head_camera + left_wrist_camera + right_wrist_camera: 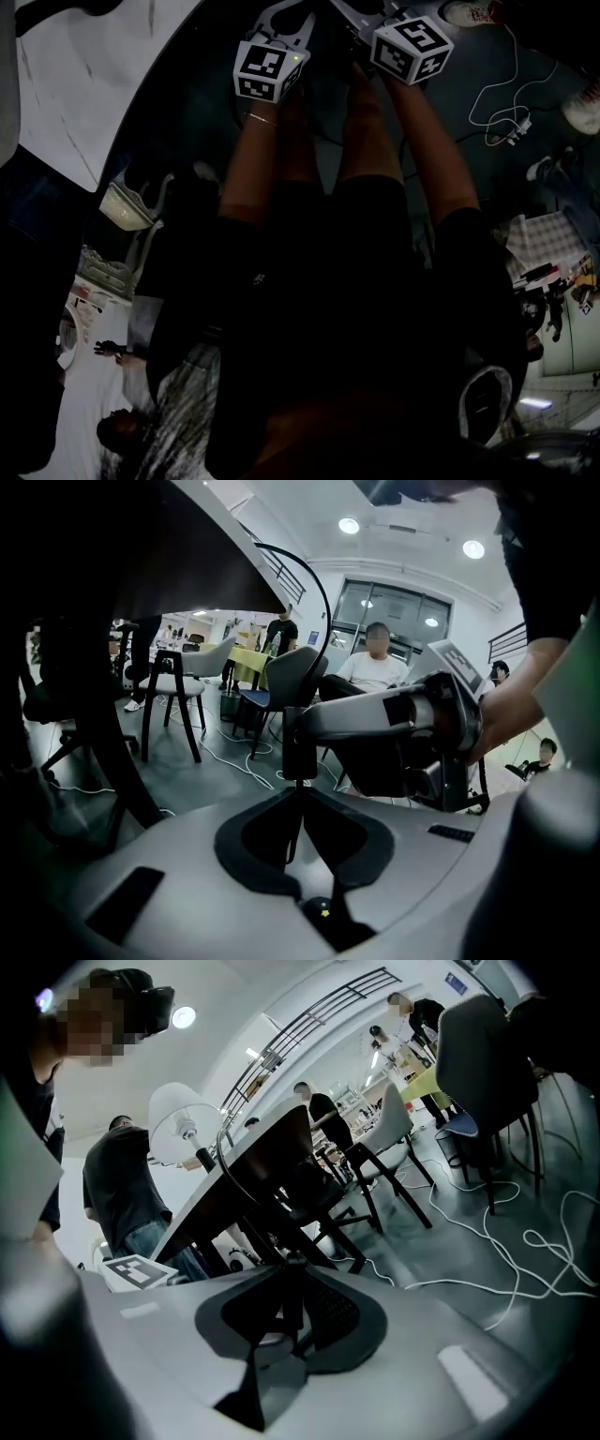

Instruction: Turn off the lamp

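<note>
**Position of task item.** The lamp (183, 1124), with a white shade and a visible bulb, stands on the white worktop (75, 84). It is carried on a thin, black, curved stem (225, 1162). The shade reads bright, but I cannot confirm whether it is lit. No switch can be made out in any view.

**Grippers.** The left gripper (298, 787) has its jaws together with nothing between them. The right gripper (286, 1262) is the same, tips meeting and empty. Both are held close side by side in front of the person, below the worktop edge and well apart from the lamp.

**Risks, as judged.**
- The switch has not been located. An approach made on a guess could end on the shade or the bulb rather than the control.
- The stem is slender. A firm push with closed jaws could sway or tip the lamp.
- The worktop edge lies between the grippers and the lamp, so a gripper coming up could strike it.
- A loose white cable (502, 98) lies on the floor, and chairs (487, 1063) stand near. Both are trip or snag hazards when stepping in.
- A seated person (375, 663) and others are in the room behind.

**Markings.** The marker cube (272, 70) on the left gripper and the one on the right gripper carry black-and-white square patterns only. No brand, label or legible writing is found. Red print on a shoe (473, 11) is too small to read.
</note>
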`<move>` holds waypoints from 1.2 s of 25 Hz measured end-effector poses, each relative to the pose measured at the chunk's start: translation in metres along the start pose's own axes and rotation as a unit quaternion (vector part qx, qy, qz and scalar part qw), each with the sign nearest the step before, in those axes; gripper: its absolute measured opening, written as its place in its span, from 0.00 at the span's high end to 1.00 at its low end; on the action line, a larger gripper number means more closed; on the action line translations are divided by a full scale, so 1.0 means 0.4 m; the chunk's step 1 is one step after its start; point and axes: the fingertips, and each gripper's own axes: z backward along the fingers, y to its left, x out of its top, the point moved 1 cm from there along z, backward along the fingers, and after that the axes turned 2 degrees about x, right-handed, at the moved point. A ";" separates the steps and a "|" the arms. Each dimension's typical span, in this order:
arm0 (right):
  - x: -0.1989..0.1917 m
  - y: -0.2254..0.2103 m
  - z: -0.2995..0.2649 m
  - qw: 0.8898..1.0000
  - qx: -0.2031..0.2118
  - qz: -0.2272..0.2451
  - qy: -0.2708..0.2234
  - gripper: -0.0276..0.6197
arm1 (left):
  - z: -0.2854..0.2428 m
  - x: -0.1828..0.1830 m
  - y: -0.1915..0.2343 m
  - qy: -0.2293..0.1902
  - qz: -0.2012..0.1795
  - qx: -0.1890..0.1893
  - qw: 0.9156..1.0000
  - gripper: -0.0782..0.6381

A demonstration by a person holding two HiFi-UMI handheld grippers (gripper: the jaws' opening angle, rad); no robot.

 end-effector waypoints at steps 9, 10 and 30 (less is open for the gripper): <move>-0.015 -0.011 -0.008 0.999 -0.032 0.020 0.010 0.85 | 0.013 -0.018 0.009 0.005 0.014 0.027 1.000 0.87; -0.015 -0.018 -0.008 0.999 -0.042 0.022 0.010 0.86 | 0.017 -0.018 0.013 0.000 0.022 0.030 0.999 0.87; -0.020 -0.056 0.000 0.998 -0.057 -0.007 -0.008 0.86 | 0.048 0.003 0.043 -0.029 0.058 0.041 0.997 0.88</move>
